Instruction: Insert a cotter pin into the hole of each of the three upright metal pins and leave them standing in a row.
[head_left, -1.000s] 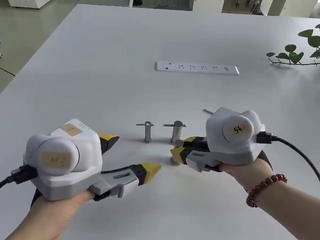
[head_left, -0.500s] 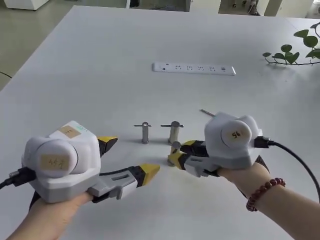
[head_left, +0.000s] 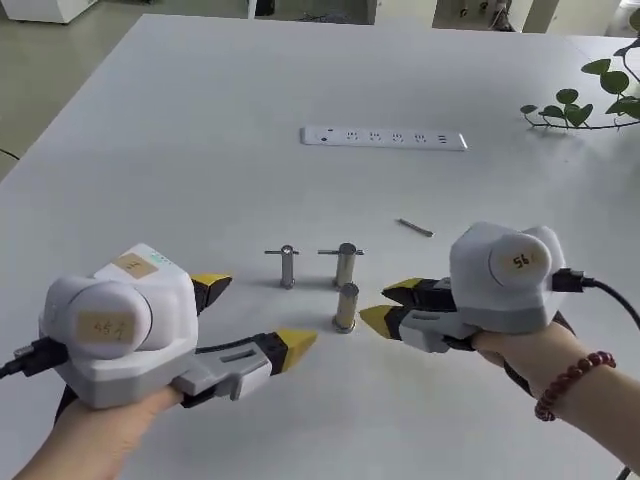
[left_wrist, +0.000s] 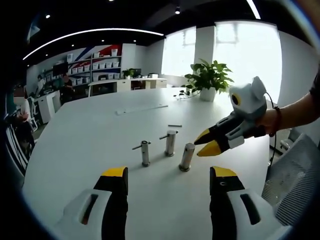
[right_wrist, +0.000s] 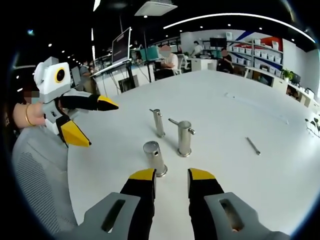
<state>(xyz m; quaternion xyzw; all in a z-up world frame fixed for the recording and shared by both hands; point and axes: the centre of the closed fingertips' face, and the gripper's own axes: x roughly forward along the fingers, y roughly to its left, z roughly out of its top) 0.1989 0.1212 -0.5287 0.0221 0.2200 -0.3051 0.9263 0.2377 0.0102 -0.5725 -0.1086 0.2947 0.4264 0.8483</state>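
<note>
Right gripper (head_left: 383, 304) jaws were released, a narrow gap between them, nothing held. They sat just right of the third metal pin (head_left: 346, 307), apart from it; in the right gripper view that pin (right_wrist: 154, 158) stood just ahead of the jaws. Left gripper (head_left: 258, 313) jaws were spread wide and empty, low over the desk (head_left: 200, 120), left of the pins. The third metal pin stood upright in front of the middle metal pin (head_left: 346, 266), not yet pinned. Middle cotter pin (head_left: 328, 251) crossed the middle pin's top. Left metal pin (head_left: 288, 268) stood beside it, with the left cotter pin (head_left: 274, 252) through its top. Loose cotter pin (head_left: 414, 228) lay flat behind and to the right. Power strip (head_left: 383, 138) farther back, plant (head_left: 590, 100) at the far right edge.
</note>
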